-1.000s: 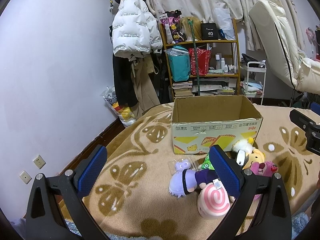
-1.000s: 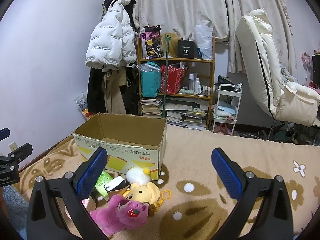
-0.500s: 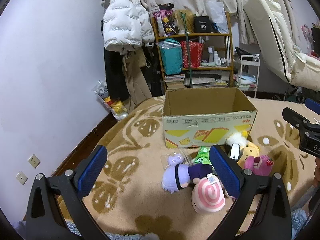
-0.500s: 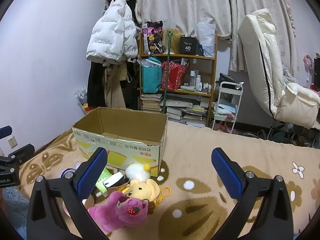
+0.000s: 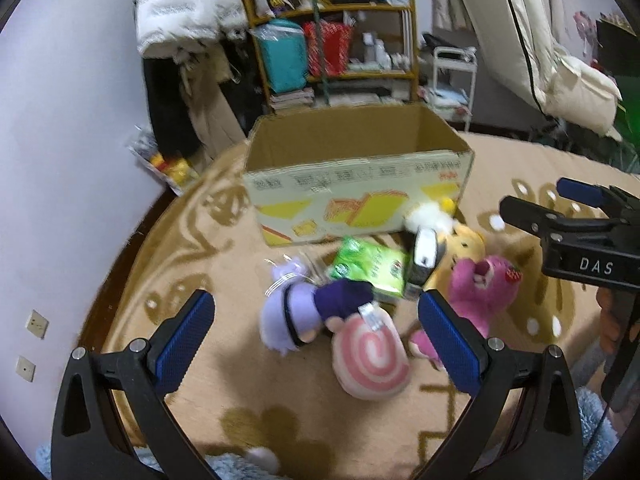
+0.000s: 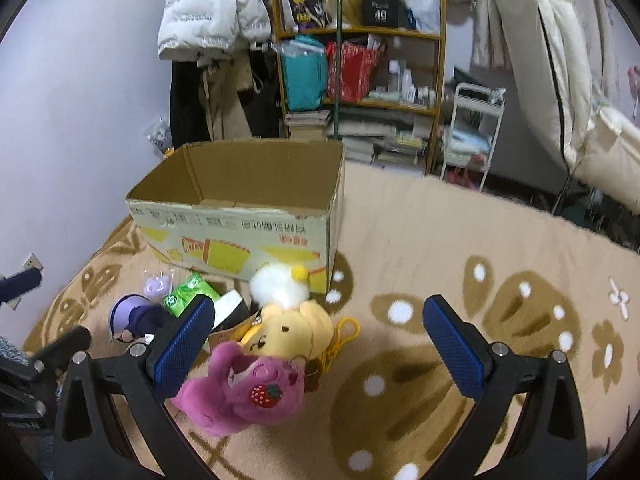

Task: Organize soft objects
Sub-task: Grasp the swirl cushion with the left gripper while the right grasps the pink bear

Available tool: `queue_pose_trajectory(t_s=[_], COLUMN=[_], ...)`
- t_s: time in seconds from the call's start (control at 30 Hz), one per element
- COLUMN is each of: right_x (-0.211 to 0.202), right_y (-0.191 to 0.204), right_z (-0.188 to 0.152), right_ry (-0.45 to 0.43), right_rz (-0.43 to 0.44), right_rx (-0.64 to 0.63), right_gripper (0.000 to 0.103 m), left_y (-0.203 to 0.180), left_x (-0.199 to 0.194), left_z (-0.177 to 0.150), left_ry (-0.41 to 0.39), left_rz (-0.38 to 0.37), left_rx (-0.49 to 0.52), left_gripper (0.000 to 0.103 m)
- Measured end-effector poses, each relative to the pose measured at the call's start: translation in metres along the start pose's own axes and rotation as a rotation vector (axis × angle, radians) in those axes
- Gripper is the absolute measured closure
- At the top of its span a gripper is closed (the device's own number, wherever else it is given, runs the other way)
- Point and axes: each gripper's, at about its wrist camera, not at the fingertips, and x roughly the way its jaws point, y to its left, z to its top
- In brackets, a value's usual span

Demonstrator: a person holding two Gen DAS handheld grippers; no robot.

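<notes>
Plush toys piled on tan patterned blanket (image 6: 440, 248), in front of open cardboard box (image 5: 352, 204); both grippers wide, empty.
Pink spiral plush (image 5: 372, 360) lies between left gripper (image 5: 316, 340) fingers, round face up; purple doll (image 5: 304, 312) just beyond, long axis across toward the right finger (image 5: 452, 344), head at left. Fuzzy magenta bear (image 6: 244, 392) by right gripper (image 6: 316, 340) left finger (image 6: 180, 344), lying on its side, strawberry patch up; yellow bear (image 6: 296, 328) touching it beyond, white pompom chick (image 6: 280, 284) against box. Glossy green packet (image 5: 368, 264) between doll and box. Box corrugated, rectangular, open top. Versus 0.5 s ago: both cameras tilted down and nearer the pile, left view motion-blurred; toys unmoved.
</notes>
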Motion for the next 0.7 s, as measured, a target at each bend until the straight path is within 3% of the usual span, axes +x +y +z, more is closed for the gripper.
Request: queue_pose_trajectory(t_s=[0.2, 0.7], right_x=[0.014, 0.049], right_y=[0.002, 0.006], right_z=[0.002, -0.012], right_ry=[0.079, 0.297], right_rz=[0.029, 0.157], right_rx=[0.034, 0.109], right_gripper=[0.0, 0.0], left_y=[-0.01, -0.021], left_x=[0.031, 0.076], left_z=[-0.004, -0.019], left_ry=[0.142, 0.335], left_rz=[-0.049, -0.083], left_rx=[0.022, 0.028], left_gripper=[0.002, 0.002])
